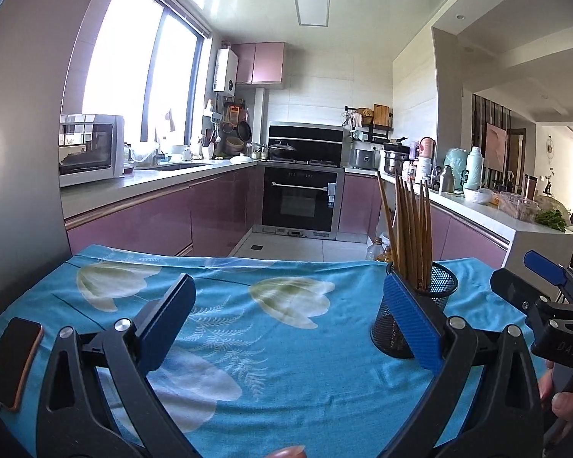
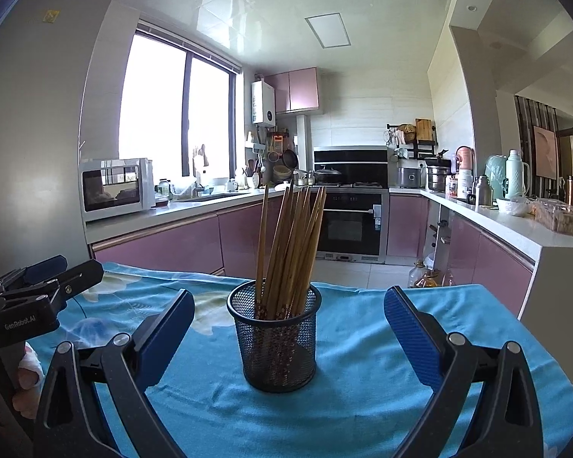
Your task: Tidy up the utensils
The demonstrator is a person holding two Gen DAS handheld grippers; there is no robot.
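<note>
Chopsticks (image 2: 286,252) are standing upright in a black mesh cup (image 2: 275,343), tips fanning slightly outward, with the patterned ends showing through the mesh near the bottom. The cup is sitting on the blue floral tablecloth (image 2: 363,381), near the middle of the table in the right wrist view and toward the right side in the left wrist view.

Judged from this arrangement, the task is sitting at or near its final step: no loose utensil is showing anywhere on the cloth. The next move would call for either withdrawing both tools or checking the table outside the views for remaining pieces.

The right gripper (image 2: 288,343) is hovering with its jaws spread wide and holding nothing; the cup is framed between the two blue pads (image 2: 164,343), though whether the pads are level with it cannot be told.

The left gripper (image 1: 290,328) is likewise spread wide and holding nothing, with its right pad (image 1: 412,320) overlapping the cup (image 1: 439,286) in view.

A dark phone (image 1: 13,362) is lying at the near left edge of the cloth.
</note>
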